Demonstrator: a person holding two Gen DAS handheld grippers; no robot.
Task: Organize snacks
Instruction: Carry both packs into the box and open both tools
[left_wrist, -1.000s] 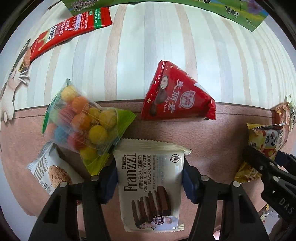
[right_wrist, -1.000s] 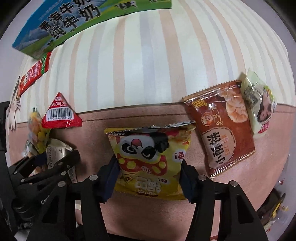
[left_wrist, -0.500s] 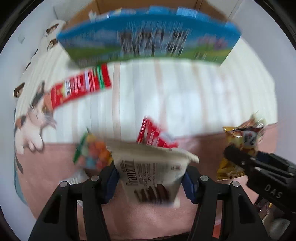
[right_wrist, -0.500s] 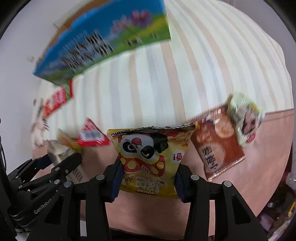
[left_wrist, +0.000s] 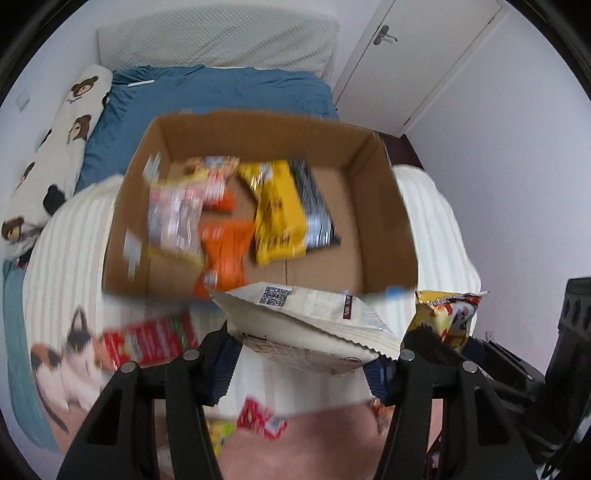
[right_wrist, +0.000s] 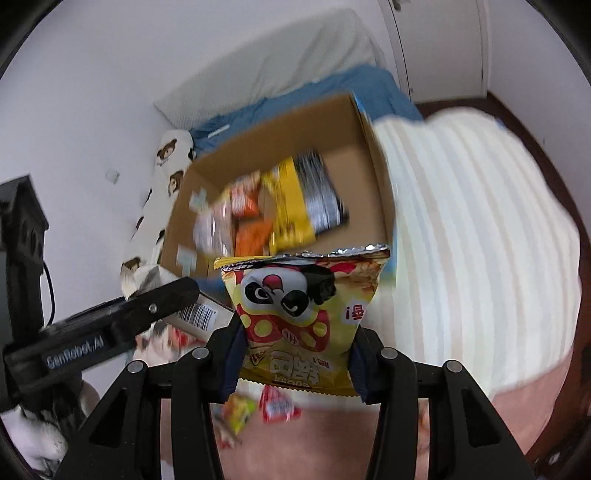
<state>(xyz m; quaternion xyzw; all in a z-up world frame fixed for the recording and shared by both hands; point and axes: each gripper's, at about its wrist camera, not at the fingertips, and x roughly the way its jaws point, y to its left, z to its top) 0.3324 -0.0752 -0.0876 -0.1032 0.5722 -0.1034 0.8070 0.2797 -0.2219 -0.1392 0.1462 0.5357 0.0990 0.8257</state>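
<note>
1. Bed (left_wrist: 436, 221), striped cream cover with a pink band at its near edge: the surface that carries everything below. It extends beyond the cardboard box on both sides.
2. Cardboard box (left_wrist: 384, 206), open-topped, the landmark and, by judgement, the collecting place for the snacks. Several packets already lie inside it, among them a yellow bag (left_wrist: 280, 218) near its middle and an orange packet (left_wrist: 225, 251) towards its near wall; blur hides finer detail.
3. Left gripper (left_wrist: 301, 363): jaws clamped on the white cookie packet (left_wrist: 306, 328), which hangs clear of the bed just short of the box's near wall.
4. Right gripper (right_wrist: 295, 365): jaws have just closed in and now pinch the yellow panda bag (right_wrist: 303, 314) at both edges; the bag stands upright in front of the box's near wall, beside its right corner.
5. Loose snacks nearer than the box, still on the bed: a long red packet (left_wrist: 147, 341) to the near left, a small red pouch (left_wrist: 260, 421) and a bag of coloured balls (right_wrist: 238, 411) on the pink band.
6. Step in hand, as judged: both packets are lifted and in transit to the box.
7. Next move, as judged: carry each packet over the near wall and above the floor of the box, then part the jaws; bare floor shows at the box's right side.
</note>
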